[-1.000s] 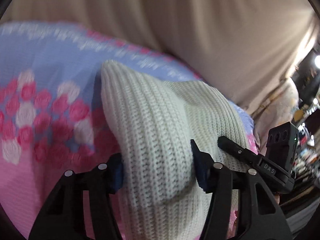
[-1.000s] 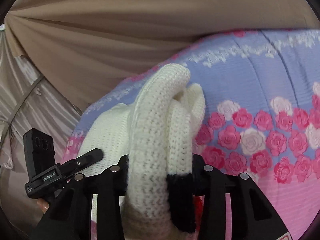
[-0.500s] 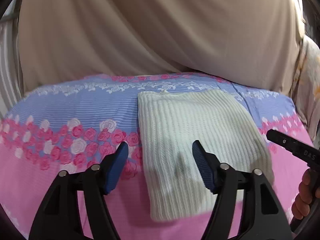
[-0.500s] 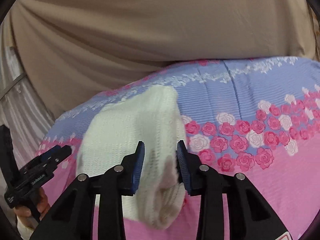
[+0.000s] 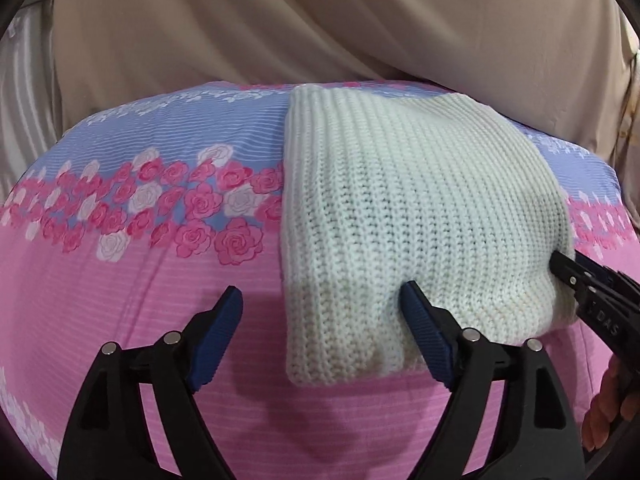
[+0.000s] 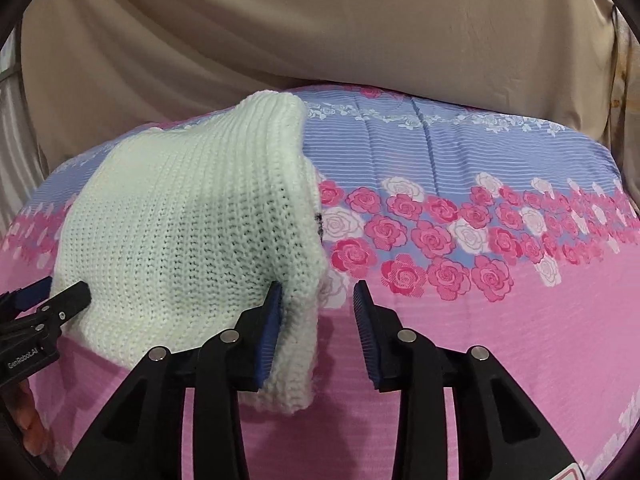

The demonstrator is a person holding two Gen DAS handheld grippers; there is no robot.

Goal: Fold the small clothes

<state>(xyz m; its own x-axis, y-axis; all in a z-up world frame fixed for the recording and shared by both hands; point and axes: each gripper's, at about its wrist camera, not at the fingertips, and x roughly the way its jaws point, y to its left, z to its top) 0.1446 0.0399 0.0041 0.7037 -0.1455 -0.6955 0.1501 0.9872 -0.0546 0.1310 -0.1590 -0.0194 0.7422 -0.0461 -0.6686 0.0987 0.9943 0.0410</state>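
Cream ribbed knit, the folded garment [image 5: 420, 216] lies flat on the floral bedspread [image 5: 140, 280], its long axis running from the near edge toward the far edge. We have our left gripper [image 5: 320, 320] spread wide over its near left corner, jaws having just been opening, nothing pinched. Our right gripper [image 6: 316, 308] stands narrow but released around the near right corner, slightly nearer the cloth. A second ago both held the knit lifted; now it rests.
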